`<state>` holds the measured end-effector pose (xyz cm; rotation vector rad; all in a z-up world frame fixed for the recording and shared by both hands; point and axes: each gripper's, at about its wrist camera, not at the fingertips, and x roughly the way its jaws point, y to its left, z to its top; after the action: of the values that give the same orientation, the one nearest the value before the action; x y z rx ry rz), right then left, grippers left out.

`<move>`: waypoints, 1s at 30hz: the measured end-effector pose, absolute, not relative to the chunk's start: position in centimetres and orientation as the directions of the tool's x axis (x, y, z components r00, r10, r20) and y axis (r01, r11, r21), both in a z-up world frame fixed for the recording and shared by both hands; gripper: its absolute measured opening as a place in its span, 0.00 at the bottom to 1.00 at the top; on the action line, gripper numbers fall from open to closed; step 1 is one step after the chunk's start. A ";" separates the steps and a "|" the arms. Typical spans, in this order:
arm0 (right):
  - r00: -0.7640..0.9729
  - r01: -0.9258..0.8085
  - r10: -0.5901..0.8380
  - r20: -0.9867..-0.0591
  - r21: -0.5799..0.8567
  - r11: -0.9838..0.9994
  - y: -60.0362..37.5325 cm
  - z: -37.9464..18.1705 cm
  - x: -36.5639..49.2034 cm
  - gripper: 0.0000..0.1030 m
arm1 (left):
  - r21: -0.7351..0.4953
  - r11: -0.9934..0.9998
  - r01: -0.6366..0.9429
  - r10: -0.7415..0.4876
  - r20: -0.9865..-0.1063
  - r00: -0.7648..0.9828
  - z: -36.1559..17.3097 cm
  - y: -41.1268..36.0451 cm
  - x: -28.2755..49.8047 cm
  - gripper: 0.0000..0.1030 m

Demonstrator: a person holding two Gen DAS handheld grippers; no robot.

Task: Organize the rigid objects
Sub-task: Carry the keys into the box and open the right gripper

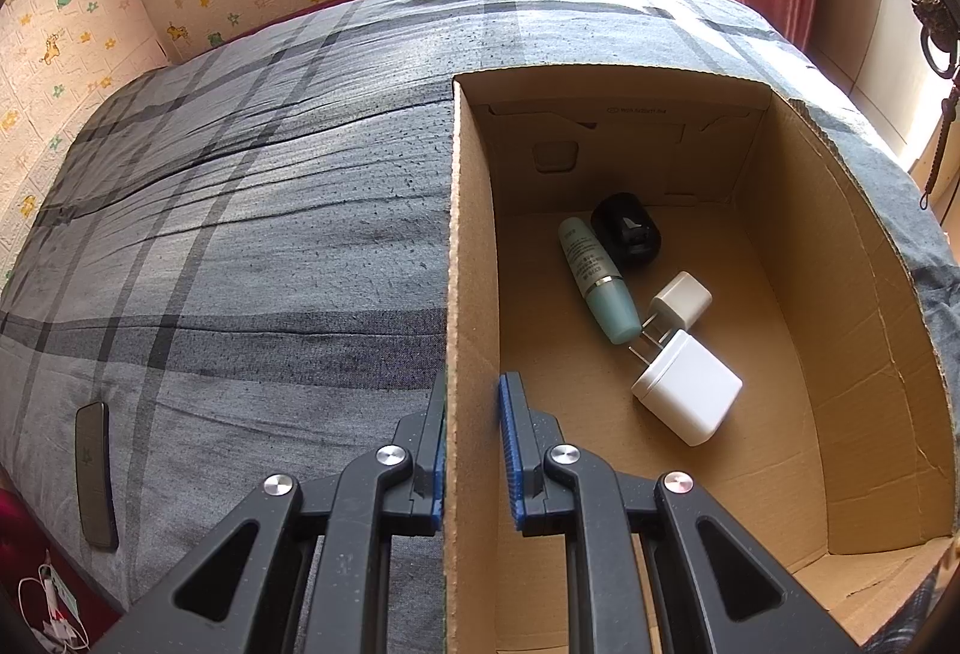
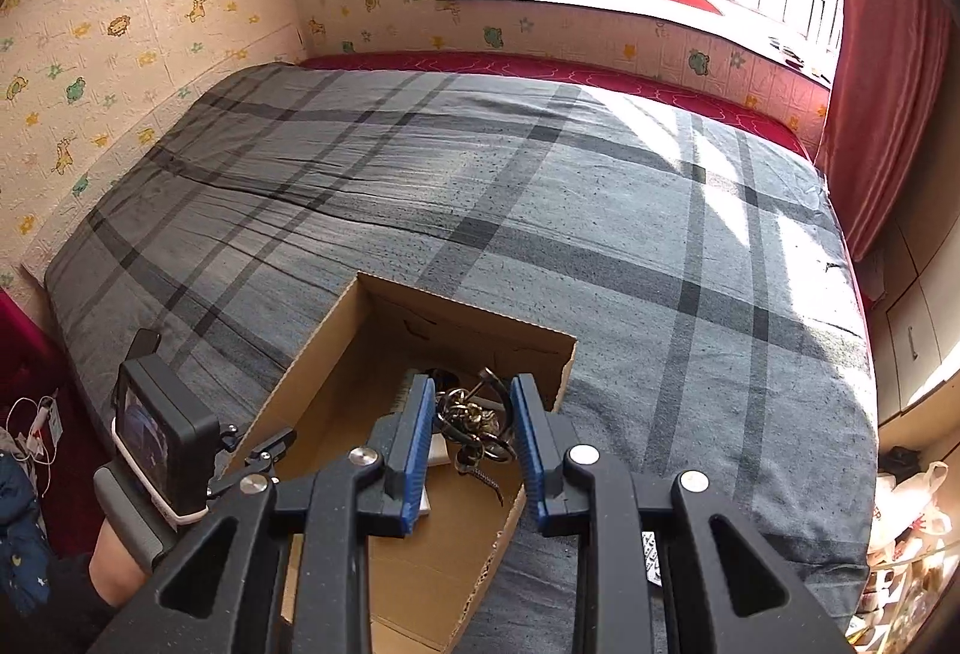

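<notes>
A cardboard box (image 1: 474, 246) lies open on the grey plaid bed. Inside it lie a black mouse-like object (image 1: 626, 230), a teal cosmetic tube (image 1: 597, 279), a small white plug (image 1: 681, 301) and a larger white charger (image 1: 687, 393). My left gripper (image 1: 473, 414) straddles the box's left wall, its jaws closing on the wall. In the right wrist view the box (image 2: 336, 330) sits below my right gripper (image 2: 471, 417). Its jaws stand a little apart around a bunch of metal key rings (image 2: 471, 417) that hangs between them over the box.
A dark phone (image 1: 94, 474) lies on the bed near its left edge. The left gripper's camera unit (image 2: 162, 435) shows at the box's left side in the right wrist view. A charger cable (image 2: 36, 423) lies on the floor to the left. A red curtain (image 2: 888, 72) hangs at the right.
</notes>
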<state>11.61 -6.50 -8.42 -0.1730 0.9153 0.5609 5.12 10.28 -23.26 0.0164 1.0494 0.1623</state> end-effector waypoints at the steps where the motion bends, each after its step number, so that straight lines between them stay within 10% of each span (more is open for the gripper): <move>1: 0.471 -0.537 0.389 -0.792 0.092 0.838 -6.0 -8.6 11.4 0.27 | 0.091 0.988 -0.126 0.141 -0.862 0.487 -23.3 10.3 5.1 0.15; 30: 0.266 -0.561 0.278 -0.923 0.086 0.823 1.6 -22.4 12.6 0.27 | 0.085 0.988 -0.126 0.137 -0.863 0.487 -23.2 10.4 5.1 0.16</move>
<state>12.64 1.59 -22.38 -0.2811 1.1732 0.5764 5.08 10.38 -23.15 0.0109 1.0501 0.1599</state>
